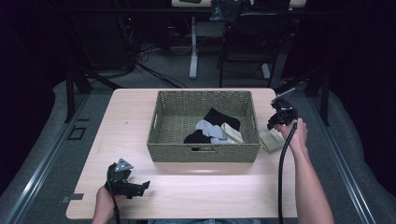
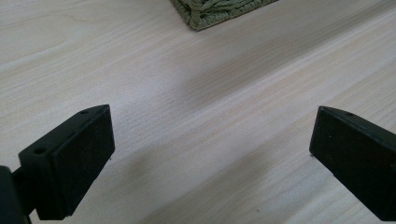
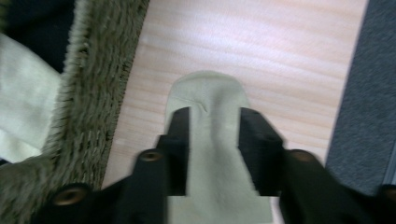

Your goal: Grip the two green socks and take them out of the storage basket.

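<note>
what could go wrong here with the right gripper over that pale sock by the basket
1. The right gripper straddles the pale sock with its jaws apart; the sock lies flat on the table, so closing may pinch only a thin fold, or slide off it.
2. The sock lies close beside the woven basket, so the nearer jaw could catch the basket's wall.
3. The right gripper's cable hangs beside the basket's corner and might snag on it during a lift.

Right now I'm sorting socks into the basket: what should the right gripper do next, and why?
Probably close the right gripper: its jaws stand open, one on each side of the pale sock lying flat on the table beside the basket, ready to pinch it.
</note>
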A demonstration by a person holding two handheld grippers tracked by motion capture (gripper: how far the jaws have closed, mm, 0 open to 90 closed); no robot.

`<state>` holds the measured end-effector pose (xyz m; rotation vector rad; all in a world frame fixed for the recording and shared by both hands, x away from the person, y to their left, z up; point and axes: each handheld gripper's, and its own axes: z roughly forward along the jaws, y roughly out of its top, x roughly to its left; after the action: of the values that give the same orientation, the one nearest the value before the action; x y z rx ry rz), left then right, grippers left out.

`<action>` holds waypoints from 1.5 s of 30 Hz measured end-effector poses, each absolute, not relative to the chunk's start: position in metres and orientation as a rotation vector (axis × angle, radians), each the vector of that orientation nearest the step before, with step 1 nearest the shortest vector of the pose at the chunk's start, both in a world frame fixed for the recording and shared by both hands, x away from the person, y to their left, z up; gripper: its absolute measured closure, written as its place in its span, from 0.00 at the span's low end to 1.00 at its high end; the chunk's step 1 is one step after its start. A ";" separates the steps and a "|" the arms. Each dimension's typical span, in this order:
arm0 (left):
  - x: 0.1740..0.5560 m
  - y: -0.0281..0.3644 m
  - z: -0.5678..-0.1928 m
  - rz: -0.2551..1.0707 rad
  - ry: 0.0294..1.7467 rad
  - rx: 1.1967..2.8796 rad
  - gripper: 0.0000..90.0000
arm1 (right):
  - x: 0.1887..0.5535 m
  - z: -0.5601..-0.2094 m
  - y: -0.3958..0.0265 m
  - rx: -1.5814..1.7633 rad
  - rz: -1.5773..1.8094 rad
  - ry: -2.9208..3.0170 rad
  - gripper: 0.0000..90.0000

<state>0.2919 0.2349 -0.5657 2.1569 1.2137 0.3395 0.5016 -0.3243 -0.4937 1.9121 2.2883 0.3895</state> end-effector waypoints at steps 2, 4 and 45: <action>0.292 0.235 -0.566 0.336 1.215 2.159 0.00 | 0.499 -0.482 -0.324 1.897 0.410 2.275 0.62; 0.292 0.234 -0.566 0.341 1.215 2.156 0.00 | 0.495 -0.466 -0.323 1.878 0.445 2.240 0.56; 0.291 0.236 -0.565 0.342 1.212 2.150 0.00 | 0.509 -0.414 -0.166 1.525 0.615 2.459 0.14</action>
<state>0.2907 0.2358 -0.5653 2.1502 1.2116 0.3415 0.5088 -0.1662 -0.4140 1.5249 2.4590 0.6148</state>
